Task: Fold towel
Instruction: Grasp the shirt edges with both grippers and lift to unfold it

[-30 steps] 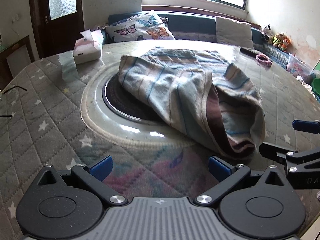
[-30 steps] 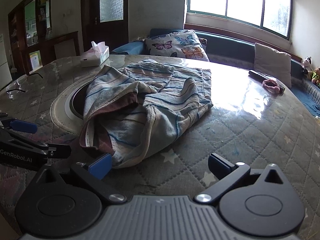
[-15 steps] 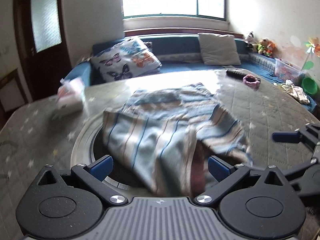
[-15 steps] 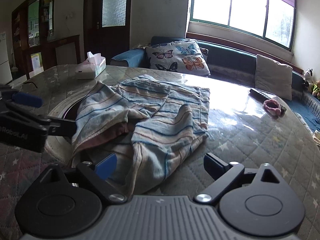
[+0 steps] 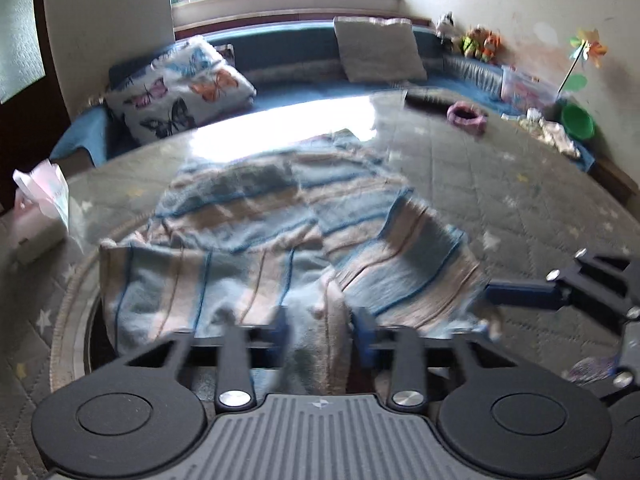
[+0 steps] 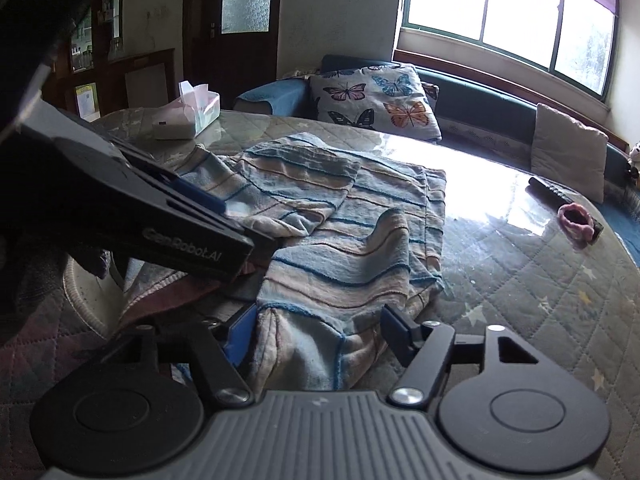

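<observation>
The towel (image 6: 352,240) lies rumpled on the quilted table (image 6: 520,292), partly over the round inset plate, with layers lapped loosely over each other and no clean fold showing. My left gripper (image 5: 320,330) has its pads drawn in on a bunched ridge of the near hem; that view is blurred, so I would say it is pinching the cloth but I can't swear to how firmly. My right gripper (image 6: 316,330) has a fat wad of the near corner between its fingers, which sit partly drawn in; whether they truly bite the cloth I cannot tell.

The cloth is soft, limp terry, light, and it will sag and drag rather than hold a line. A hem edge or corner is the place to take hold, not a thick bunch.

There is open table to the right and beyond the towel. The tissue box (image 6: 188,118) stands well to the left, and the pink ring (image 6: 576,222) sits far right.
</observation>
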Available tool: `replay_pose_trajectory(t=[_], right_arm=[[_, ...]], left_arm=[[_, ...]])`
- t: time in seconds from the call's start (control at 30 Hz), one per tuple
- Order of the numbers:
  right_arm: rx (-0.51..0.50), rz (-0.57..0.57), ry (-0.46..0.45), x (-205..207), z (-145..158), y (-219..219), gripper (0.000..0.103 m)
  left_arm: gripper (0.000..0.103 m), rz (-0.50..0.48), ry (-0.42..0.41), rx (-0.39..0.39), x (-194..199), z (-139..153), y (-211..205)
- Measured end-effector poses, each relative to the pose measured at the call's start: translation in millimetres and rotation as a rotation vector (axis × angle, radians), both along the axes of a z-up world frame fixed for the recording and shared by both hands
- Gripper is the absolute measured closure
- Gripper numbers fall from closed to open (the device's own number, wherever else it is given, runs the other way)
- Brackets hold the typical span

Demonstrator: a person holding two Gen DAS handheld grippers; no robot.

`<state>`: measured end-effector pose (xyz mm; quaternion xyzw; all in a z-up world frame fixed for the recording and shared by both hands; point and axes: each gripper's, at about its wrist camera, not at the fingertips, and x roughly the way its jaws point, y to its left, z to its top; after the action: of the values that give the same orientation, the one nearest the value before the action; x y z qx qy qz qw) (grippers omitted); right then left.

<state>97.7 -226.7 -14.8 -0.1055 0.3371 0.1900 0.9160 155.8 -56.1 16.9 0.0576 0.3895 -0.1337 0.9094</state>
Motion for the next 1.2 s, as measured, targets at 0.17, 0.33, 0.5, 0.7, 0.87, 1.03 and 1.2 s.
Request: replay_pose_trajectory(t=[0.17,0.33,0.5,0.7,0.87,1.03,1.2], right_arm=[[-0.027,0.023,-0.010,2.6,-1.4,5.6,0.043],[-0.057,0.058,-0.034,-0.3,-0.2,17.3,0.044],[-0.087,0.085,-0.054,-3.6,-0.6,31.2,0.045],[-0.093,0.073,-0.034,15.3,-6.9,42.1,0.052],[-0.096,0.049,0.001,33.9,-15.8,43.3,0.067],[-0.059,0.013,-0.005,33.9,-8.8,26.5,0.092],[-0.017,-0.053,-0.048,27.2,8.1,0.8,0.099]], left_arm=[[0.095,0.085,-0.039,-0.031,-21.0,10.3,26.8],[0.095,0.170,-0.077,-0.062,-41.9,20.5,53.7],[0.096,0.250,-0.097,-0.092,-70.0,26.9,82.0],[0.096,0.280,-0.055,-0.069,-103.4,12.9,101.8],[0.090,0.256,-0.051,-0.022,-114.0,10.4,100.7],[0.058,0.153,-0.130,0.029,-114.1,20.3,76.9],[0.058,0.024,-0.168,0.079,-96.6,16.3,42.3]])
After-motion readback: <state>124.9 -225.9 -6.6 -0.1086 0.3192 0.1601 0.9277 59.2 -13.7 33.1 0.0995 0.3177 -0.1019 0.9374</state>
